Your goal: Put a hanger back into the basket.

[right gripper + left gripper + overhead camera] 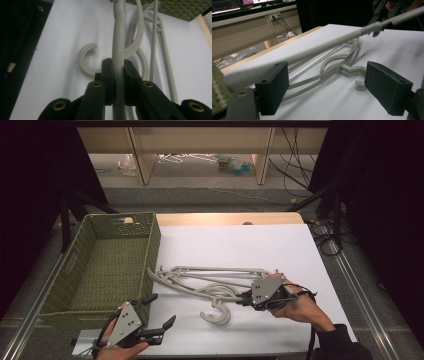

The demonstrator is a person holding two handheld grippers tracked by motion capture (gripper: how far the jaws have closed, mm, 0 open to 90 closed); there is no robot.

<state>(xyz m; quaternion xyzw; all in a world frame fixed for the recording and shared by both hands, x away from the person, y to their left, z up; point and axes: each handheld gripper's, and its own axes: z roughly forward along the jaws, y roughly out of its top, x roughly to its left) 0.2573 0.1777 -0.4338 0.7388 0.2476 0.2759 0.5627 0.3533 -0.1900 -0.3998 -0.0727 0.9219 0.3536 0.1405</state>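
Clearly the right tongs [117, 75] are pinching one grey plastic hanger [118, 50] by its thin arm, lifted slightly off the white worktop [280, 250] over a tangled heap of hangers [210, 282] just right of the green woven basket [107, 265]. The left tongs [159, 312] hover spread and empty. Hangers look light, stiff and smooth (likely to snag), so grip a straight arm. I count roughly three hangers, one basket.
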